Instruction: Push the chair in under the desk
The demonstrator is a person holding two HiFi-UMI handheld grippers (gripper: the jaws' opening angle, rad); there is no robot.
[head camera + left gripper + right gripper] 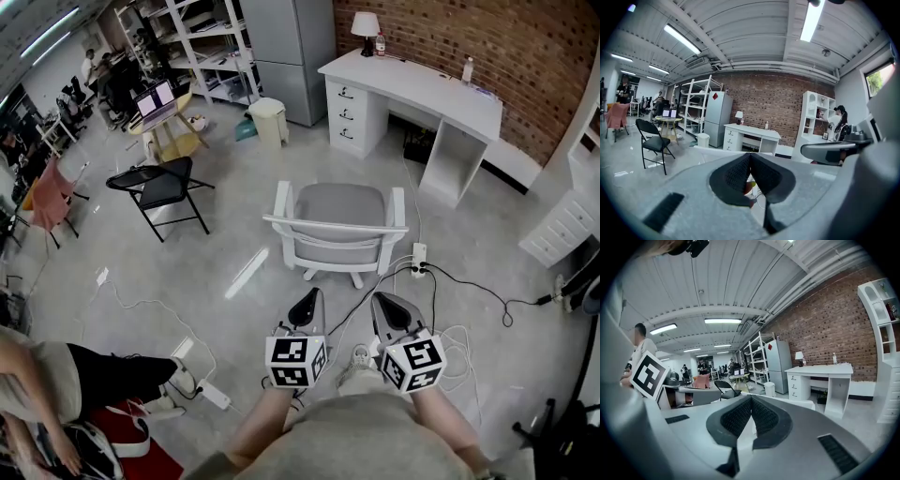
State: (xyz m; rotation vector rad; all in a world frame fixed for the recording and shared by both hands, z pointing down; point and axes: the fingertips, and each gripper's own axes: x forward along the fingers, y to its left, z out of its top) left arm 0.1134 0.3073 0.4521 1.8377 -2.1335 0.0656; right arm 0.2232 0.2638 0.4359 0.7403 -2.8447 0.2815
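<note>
Left claw (312, 294): jaws pressed together with nothing between them, seen plainly in its own view (750, 154). It points forward at the chair's back and stops short of it, not touching.
Right claw (382, 300): likewise closed and empty (751, 398). It is level with the left claw and just beside it, aimed at the same backrest with a gap to it.
Arms: both forearms come in low from the bottom edge of the head view, side by side and roughly parallel. The marker cubes face up and the claws are tilted forward.
White swivel chair (339, 208): stands on the open floor just ahead of the claws. Its backrest is toward the person and its grey seat faces the surface.
Surface (424, 90): white, with drawers on the left, set against the brick wall. It is well apart from the chair, and the kneehole beneath it is open.
Floor hazards: a power strip (418, 260) and loose cables (469, 286) lie by the chair's base, where they could catch the castors.
Done: apparently only the approach and lining up behind the chair.
Left: contact with the backrest, then the whole push across the floor, angled right toward the kneehole, until the seat sits under the surface.
</note>
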